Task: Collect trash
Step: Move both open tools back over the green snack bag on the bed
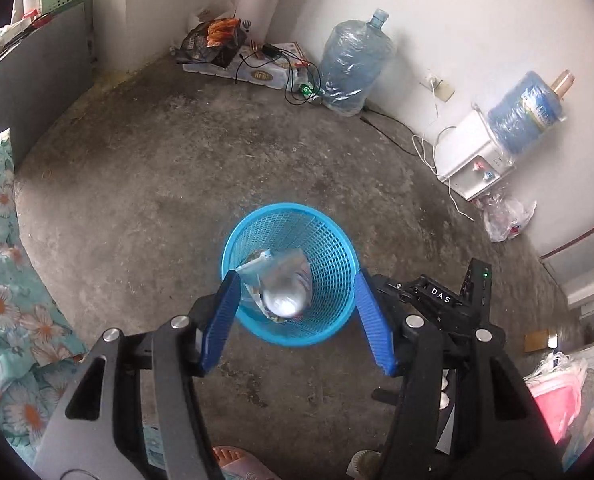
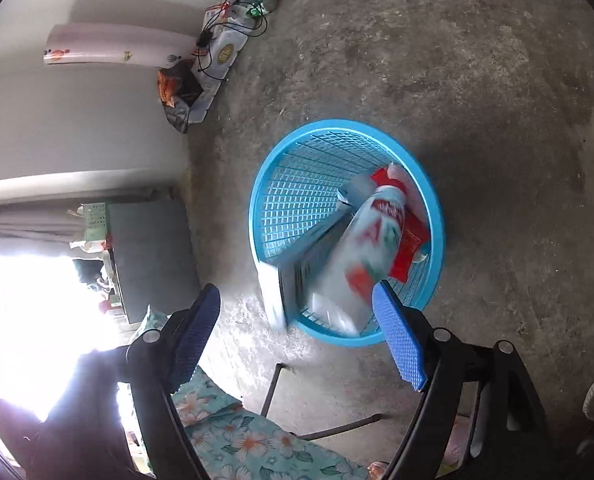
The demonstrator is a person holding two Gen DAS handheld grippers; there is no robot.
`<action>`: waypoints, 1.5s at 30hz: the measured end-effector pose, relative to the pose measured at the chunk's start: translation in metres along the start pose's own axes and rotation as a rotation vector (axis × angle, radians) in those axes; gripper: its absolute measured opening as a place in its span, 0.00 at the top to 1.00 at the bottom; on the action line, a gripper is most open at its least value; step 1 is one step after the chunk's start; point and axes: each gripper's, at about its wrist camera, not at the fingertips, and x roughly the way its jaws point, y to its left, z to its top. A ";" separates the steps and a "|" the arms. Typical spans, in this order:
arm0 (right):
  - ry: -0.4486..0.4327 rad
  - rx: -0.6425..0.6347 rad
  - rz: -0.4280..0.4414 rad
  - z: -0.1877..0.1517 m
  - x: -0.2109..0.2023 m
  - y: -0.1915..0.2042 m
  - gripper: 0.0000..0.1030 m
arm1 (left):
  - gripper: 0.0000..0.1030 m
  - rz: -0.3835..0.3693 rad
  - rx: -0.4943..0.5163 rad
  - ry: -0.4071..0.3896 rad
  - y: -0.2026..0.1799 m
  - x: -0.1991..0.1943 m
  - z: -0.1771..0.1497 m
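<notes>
A blue mesh basket (image 1: 285, 207) stands on the concrete floor. My left gripper (image 1: 295, 278) hovers over it, open, with its blue fingers (image 1: 221, 320) spread to either side of the rim. Below them a blurred pale bottle (image 1: 287, 300) and a clear wrapper (image 1: 271, 266) lie inside the basket, touching neither finger. In the right wrist view the basket (image 2: 329, 126) holds a blurred bottle with a red and green label (image 2: 373, 248), a red packet (image 2: 411, 240) and a grey carton (image 2: 301, 276). My right gripper (image 2: 297, 290) is open just above the near rim, gripping nothing.
Two large water jugs (image 1: 355, 68) (image 1: 527, 112), a white dispenser (image 1: 471, 160), loose cables (image 1: 397, 128) and snack bags (image 1: 213, 42) line the far wall. Floral bedding (image 1: 5, 280) lies left, a grey cabinet (image 1: 33, 80) beyond it. A crumpled plastic bag (image 1: 505, 220) lies right.
</notes>
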 end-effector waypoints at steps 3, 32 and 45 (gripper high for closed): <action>-0.028 -0.066 -0.021 -0.020 -0.015 -0.003 0.26 | 0.44 -0.005 0.014 -0.028 0.005 -0.023 -0.014; -0.283 -0.872 -0.046 -0.251 -0.157 0.152 0.15 | 0.25 0.097 -0.097 -0.490 0.050 -0.346 -0.221; 0.041 -1.040 0.195 -0.348 -0.139 0.197 0.15 | 0.19 0.457 -0.459 -0.625 0.160 -0.457 -0.380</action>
